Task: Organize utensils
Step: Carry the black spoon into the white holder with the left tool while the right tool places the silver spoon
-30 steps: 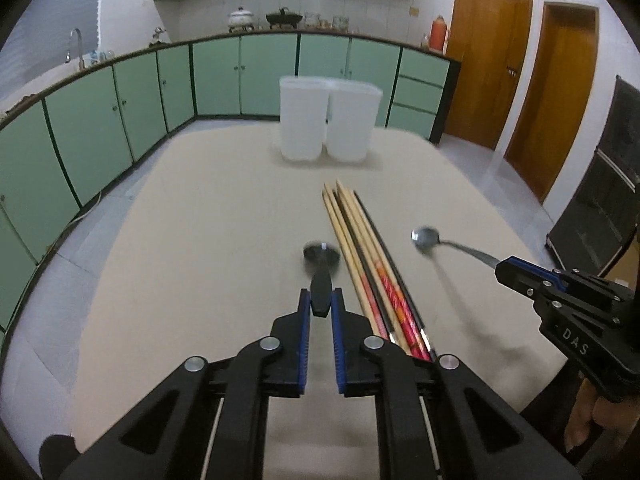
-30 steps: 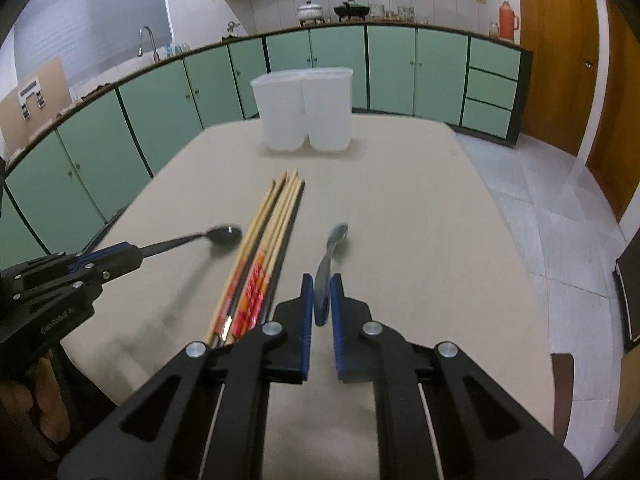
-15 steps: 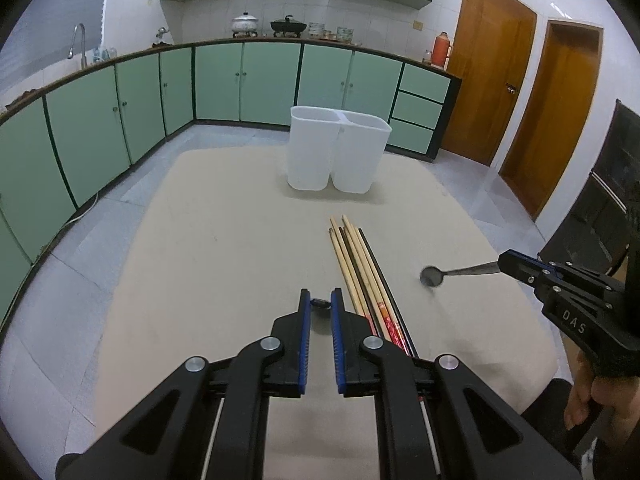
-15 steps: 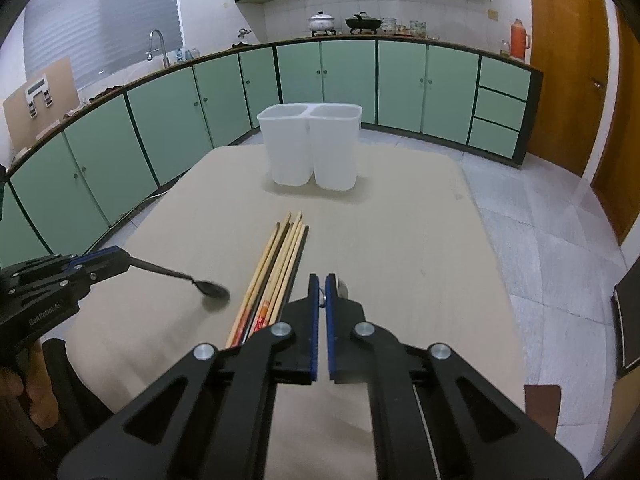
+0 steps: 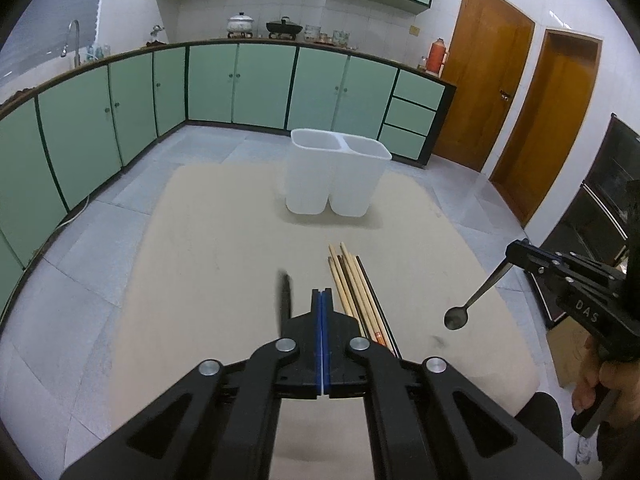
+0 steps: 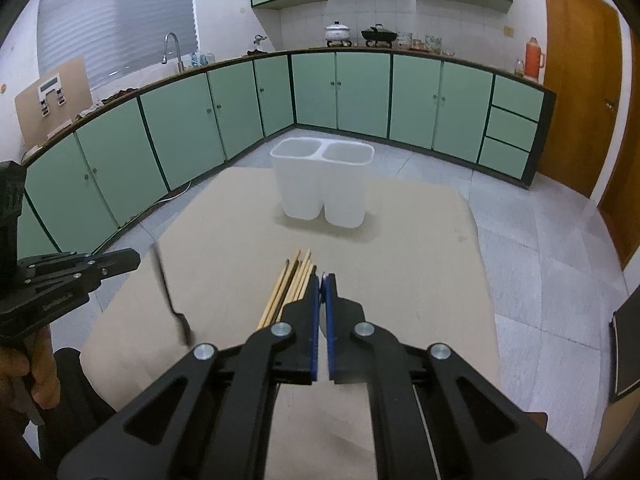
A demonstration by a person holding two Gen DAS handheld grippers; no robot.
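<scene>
1. Blue-lined and black-framed, the left claw (image 5: 322, 294) has its two sides pressed flat together, and nothing shows between them.
2. Just to the left of its tip, a dark spoon (image 5: 285, 300) appears as a blurred streak. In the right wrist view it hangs steeply, bowl down, right beside the tip. The blur makes it impossible to tell whether the claw touches it.
3. The right claw (image 6: 323, 280) is clamped on the handle of a metal spoon (image 5: 456, 318). Only a thin sliver of it shows in the narrow slit between the blue linings.
4. From the left wrist view, that metal spoon slants down from the claw tip with its bowl lowest, hanging in the air above the right part of the bench (image 5: 224, 220).
5. A hand (image 5: 600, 376) grips the handle of the right claw at the picture's edge.
6. A bundle of chopsticks (image 5: 356, 280) lies flat on the bench between the two claws. The sticks lie side by side, pale wooden ones beside darker ones, with their far ends pointing toward the tub.
7. Further out, a white tub (image 5: 336, 176) with two compartments stands upright near the far end of the bench, well apart from the chopsticks. No utensil rises above its rim.
8. The bench top is a plain beige sheet.
9. Beyond it, green cupboards (image 5: 256, 80) line the walls, and two brown doors (image 5: 480, 92) stand on the right.
</scene>
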